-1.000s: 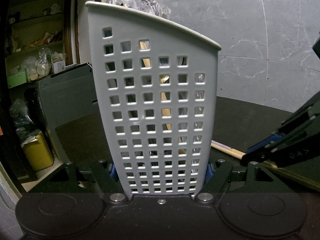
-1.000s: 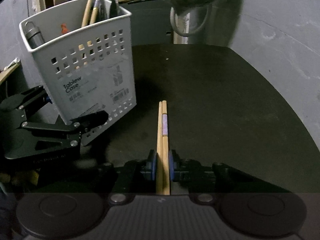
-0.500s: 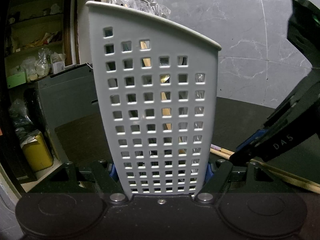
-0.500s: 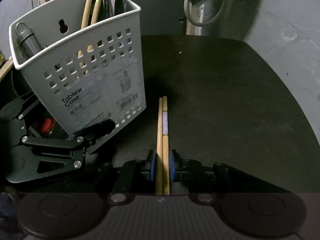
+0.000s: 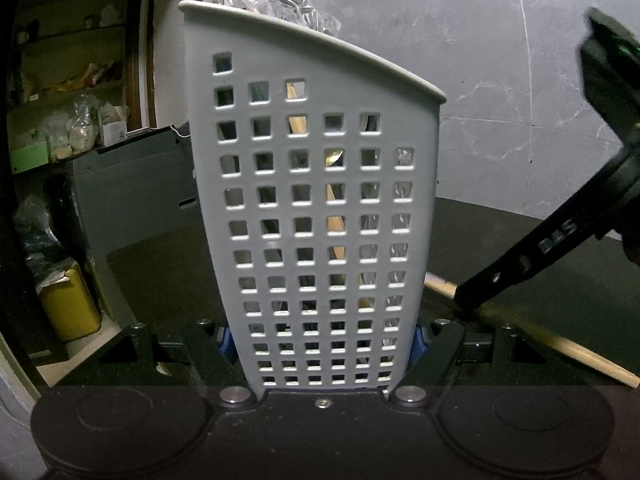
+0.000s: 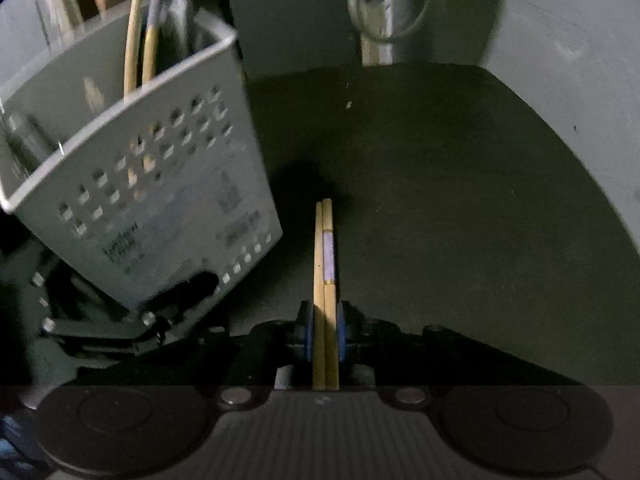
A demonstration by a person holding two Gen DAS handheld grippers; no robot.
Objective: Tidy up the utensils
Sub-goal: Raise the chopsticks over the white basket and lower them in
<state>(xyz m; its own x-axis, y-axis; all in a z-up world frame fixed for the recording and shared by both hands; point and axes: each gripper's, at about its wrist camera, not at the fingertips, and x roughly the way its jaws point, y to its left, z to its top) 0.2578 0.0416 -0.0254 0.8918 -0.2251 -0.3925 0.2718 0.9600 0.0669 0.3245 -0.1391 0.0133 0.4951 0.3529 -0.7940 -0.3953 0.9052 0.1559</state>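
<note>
My right gripper [image 6: 324,332] now lifted nearer the caddy [image 5: 320,208], jaws just tightened, clenching chopsticks [image 6: 326,256], left gripper [image 5: 320,340] clamping caddy.

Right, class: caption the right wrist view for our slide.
Right gripper clamps a pair of chopsticks beside the grey utensil caddy.

Dim, fisheye-warped views; the right wrist view is motion-blurred.
</note>
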